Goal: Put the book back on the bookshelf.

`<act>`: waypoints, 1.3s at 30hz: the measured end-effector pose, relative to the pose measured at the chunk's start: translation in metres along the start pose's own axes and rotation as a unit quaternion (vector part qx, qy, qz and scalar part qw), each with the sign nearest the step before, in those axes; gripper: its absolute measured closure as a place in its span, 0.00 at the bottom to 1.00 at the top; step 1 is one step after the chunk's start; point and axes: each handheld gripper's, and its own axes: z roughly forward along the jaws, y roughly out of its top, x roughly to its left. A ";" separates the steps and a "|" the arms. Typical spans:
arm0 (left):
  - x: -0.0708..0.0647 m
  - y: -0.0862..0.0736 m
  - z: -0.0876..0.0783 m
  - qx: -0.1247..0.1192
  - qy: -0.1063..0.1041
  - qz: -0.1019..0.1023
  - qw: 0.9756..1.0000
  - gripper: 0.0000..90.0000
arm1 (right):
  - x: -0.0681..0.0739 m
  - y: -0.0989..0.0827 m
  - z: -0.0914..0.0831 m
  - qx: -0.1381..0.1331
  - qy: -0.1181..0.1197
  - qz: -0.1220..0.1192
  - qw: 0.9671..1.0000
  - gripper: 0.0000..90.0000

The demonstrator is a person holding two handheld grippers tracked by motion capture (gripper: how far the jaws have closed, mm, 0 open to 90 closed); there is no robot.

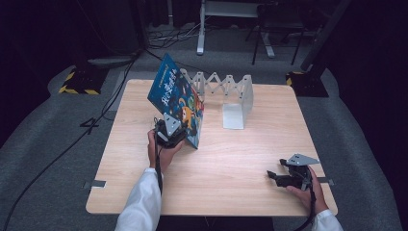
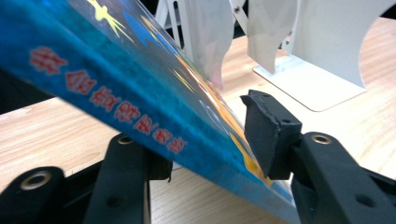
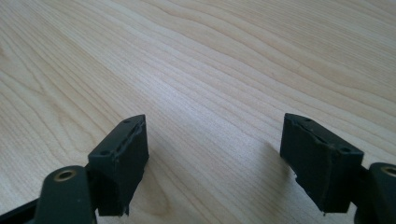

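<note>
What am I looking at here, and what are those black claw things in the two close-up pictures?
A person sits at a wooden table, holding a hand-operated two-jaw gripper in each hand. One picture looks down from above; the two close-ups come from cameras riding on the grippers. The left gripper has a tilted blue picture book between its jaws, resting on one pad, the other pad just clear of the cover. Behind it stands a white folding book rack. The right gripper rests open near the table's edge, with nothing between its jaws.
</note>
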 end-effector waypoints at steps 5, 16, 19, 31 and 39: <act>0.001 0.001 -0.008 0.006 -0.013 0.012 1.000 0.56 | -0.002 0.000 0.000 0.005 0.004 0.007 1.000 0.27; 0.004 0.002 -0.027 0.021 -0.044 0.023 0.999 0.45 | 0.000 0.003 -0.002 0.012 -0.005 0.002 1.000 0.27; 0.004 0.002 -0.031 0.025 -0.053 0.026 0.998 0.44 | 0.001 0.004 -0.003 0.017 -0.005 0.002 1.000 0.26; 0.003 -0.003 -0.055 0.062 -0.088 0.056 0.993 0.25 | 0.008 0.014 -0.014 0.023 -0.010 -0.012 1.000 0.25; -0.001 -0.020 -0.073 0.113 -0.109 0.117 0.981 0.19 | 0.015 0.018 -0.022 0.025 -0.010 -0.026 0.999 0.22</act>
